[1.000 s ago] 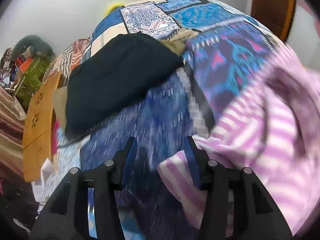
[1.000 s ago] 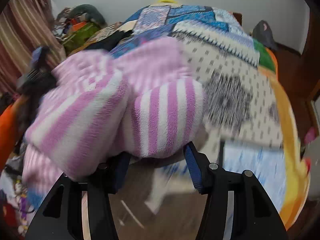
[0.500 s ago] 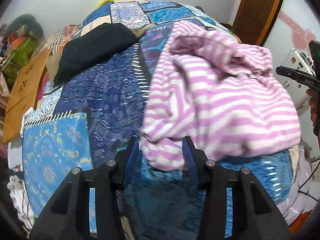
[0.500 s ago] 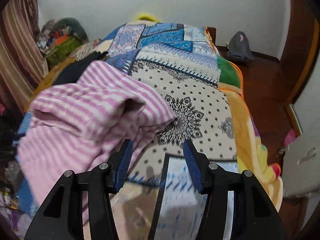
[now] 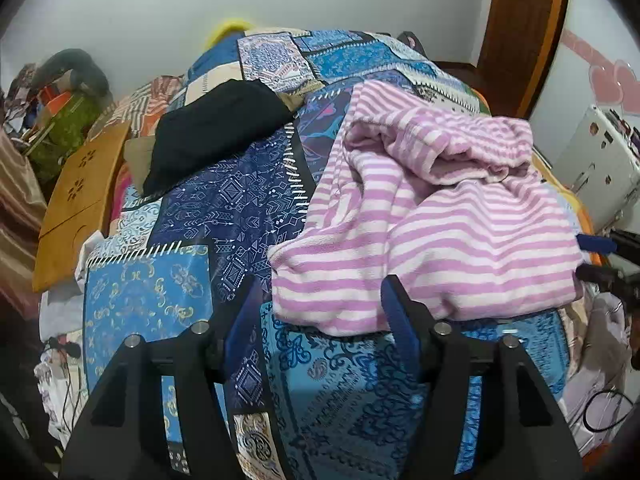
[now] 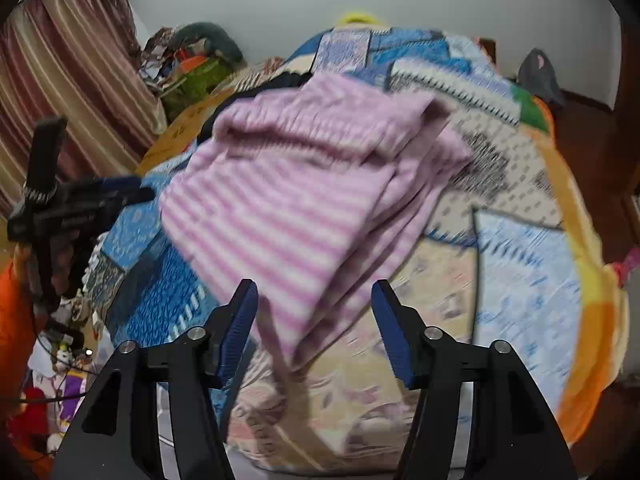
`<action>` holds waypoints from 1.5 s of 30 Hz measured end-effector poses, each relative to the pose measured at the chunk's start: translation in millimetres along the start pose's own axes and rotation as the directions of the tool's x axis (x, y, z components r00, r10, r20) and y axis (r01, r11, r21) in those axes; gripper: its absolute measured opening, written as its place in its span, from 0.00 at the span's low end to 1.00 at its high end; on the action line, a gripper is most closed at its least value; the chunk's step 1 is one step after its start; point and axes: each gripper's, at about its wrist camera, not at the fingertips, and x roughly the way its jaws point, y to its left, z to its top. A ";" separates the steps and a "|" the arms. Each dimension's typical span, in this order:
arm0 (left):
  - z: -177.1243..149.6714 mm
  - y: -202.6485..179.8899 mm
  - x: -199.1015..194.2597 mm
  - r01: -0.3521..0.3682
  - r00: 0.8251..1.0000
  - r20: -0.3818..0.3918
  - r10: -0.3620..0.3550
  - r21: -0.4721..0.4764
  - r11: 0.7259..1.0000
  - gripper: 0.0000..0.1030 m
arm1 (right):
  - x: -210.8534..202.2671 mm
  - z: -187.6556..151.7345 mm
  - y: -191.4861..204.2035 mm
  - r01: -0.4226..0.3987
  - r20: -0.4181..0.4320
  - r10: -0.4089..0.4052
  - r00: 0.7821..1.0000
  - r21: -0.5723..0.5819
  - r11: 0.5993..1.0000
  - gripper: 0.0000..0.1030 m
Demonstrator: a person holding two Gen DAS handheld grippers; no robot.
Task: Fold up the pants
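Two grippers: both free of the cloth, each above the near edge of the bed.
Left gripper (image 5: 316, 300): jaws released and just been opening; the near hem of the pants shows between them in the left wrist view, but the pads do not press on it.
Right gripper (image 6: 314, 304): jaws released and just been opening; the near corner of the pants lies in the gap in the right wrist view, not pinched. That view is blurred.
Pants (image 5: 424, 216): pink and white striped fleece, lying in a loose, rumpled heap on the bed, bunched highest at its far end; at 1 o'clock from the left gripper and 12 o'clock from the right one (image 6: 304, 200).
Bed (image 5: 224, 208): covered with a blue patchwork quilt, with cream and orange patches on the right gripper's side (image 6: 520, 248).
Black garment (image 5: 216, 128): flat on the quilt at 11 o'clock from the left gripper, well apart from the pants.
Wooden board (image 5: 76, 196): at 10 o'clock, along the bed's edge.
Clutter pile (image 5: 60, 104): beyond the board, against the far wall.
Door (image 5: 520, 32): brown, at 1 o'clock, past the bed.
Curtain (image 6: 68, 92): striped, at 10 o'clock in the right wrist view.
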 end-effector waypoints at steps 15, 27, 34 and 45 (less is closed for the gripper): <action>1.6 14.8 52.4 -0.027 0.999 -0.046 0.025 -0.053 0.998 0.12 | 20.4 -1.9 1.0 0.069 -0.032 -0.073 0.997 -0.101 0.992 0.25; -13.4 -17.0 0.4 0.038 0.999 -0.018 -0.039 -0.055 0.998 0.12 | -3.7 13.1 -63.4 0.268 -0.026 -0.268 0.963 -0.004 0.963 0.23; 11.9 -26.3 -24.3 -0.029 0.997 0.068 0.028 0.012 1.000 0.52 | -47.9 32.9 -57.4 0.245 0.093 -0.246 0.965 0.018 0.969 0.29; 53.7 -93.7 22.0 0.269 0.963 -0.035 -0.266 0.108 0.957 0.27 | -13.9 56.6 -31.5 0.069 0.110 -0.067 0.992 -0.014 0.998 0.34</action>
